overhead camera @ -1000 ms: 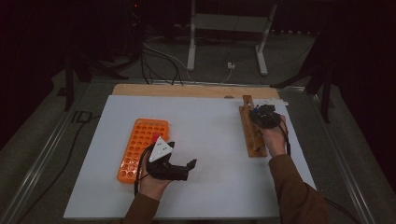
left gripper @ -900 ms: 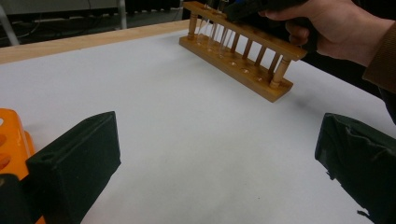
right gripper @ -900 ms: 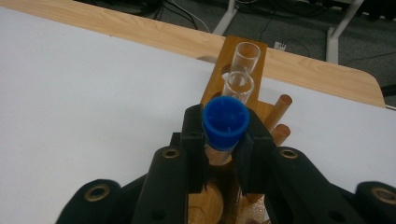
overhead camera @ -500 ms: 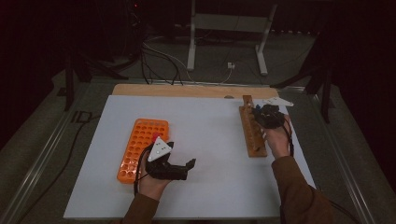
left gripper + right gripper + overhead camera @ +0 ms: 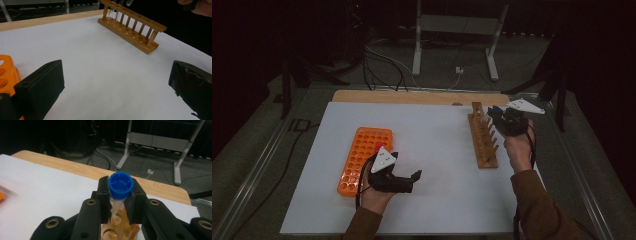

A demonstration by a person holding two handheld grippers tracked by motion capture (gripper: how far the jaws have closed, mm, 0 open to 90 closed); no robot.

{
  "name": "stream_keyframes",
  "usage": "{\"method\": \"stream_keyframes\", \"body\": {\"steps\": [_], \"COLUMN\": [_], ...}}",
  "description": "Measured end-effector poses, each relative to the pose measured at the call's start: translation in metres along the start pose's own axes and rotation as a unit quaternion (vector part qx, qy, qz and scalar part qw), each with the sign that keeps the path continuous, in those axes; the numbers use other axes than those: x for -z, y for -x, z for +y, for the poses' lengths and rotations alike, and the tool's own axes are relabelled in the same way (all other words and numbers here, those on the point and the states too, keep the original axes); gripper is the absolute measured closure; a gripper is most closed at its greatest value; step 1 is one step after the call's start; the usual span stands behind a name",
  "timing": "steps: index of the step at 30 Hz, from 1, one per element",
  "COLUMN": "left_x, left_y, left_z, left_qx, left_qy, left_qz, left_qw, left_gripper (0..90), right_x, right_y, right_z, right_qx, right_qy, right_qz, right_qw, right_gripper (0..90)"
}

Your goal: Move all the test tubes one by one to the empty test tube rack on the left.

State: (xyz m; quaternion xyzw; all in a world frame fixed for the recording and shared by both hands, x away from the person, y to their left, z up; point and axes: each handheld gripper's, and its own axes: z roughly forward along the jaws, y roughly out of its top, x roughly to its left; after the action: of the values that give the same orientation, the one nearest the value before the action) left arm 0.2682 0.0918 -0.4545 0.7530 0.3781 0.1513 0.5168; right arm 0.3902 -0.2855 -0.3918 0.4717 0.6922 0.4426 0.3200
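Note:
My right gripper (image 5: 119,203) is shut on a clear tube with a blue cap (image 5: 120,185), held upright just above the far end of the wooden rack (image 5: 117,227). In the high view that gripper (image 5: 501,118) hovers beside the wooden rack (image 5: 483,145) at its far end. The tube's lower tip hangs over a hole of the rack. My left gripper (image 5: 404,181) rests open on the white mat, right of the orange tube rack (image 5: 362,157). In the left gripper view the jaws stand wide apart with nothing between them, and the wooden rack (image 5: 132,26) lies ahead.
A white mat (image 5: 432,160) covers the table, with a wooden strip (image 5: 412,97) along its far edge. A red-capped item (image 5: 378,147) sits in the orange rack. A metal stand (image 5: 452,30) and cables lie on the floor beyond the table.
The right gripper has lifted and shifted a little toward the rack's far end with the tube in it. The left gripper has stayed in place.

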Motion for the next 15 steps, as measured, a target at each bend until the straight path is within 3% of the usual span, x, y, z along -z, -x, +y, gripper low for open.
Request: {"method": "stream_keyframes", "body": {"steps": [8, 15], "left_x": [0.000, -0.001], "left_y": [0.000, 0.000], "left_z": [0.000, -0.001], "left_qx": [0.000, 0.001], "left_qy": [0.000, 0.000], "left_qz": [0.000, -0.001], "left_qw": [1.0000, 1.0000], "left_gripper": [0.9, 0.9], "right_x": [0.013, 0.019], "right_y": [-0.010, -0.024], "right_z": [-0.005, -0.017], "right_qx": [-0.002, 0.011], "right_qy": [0.004, -0.008], "right_qz": [0.029, 0.052], "right_qw": [0.9996, 0.9985], "right_gripper": [76.0, 75.9]}}
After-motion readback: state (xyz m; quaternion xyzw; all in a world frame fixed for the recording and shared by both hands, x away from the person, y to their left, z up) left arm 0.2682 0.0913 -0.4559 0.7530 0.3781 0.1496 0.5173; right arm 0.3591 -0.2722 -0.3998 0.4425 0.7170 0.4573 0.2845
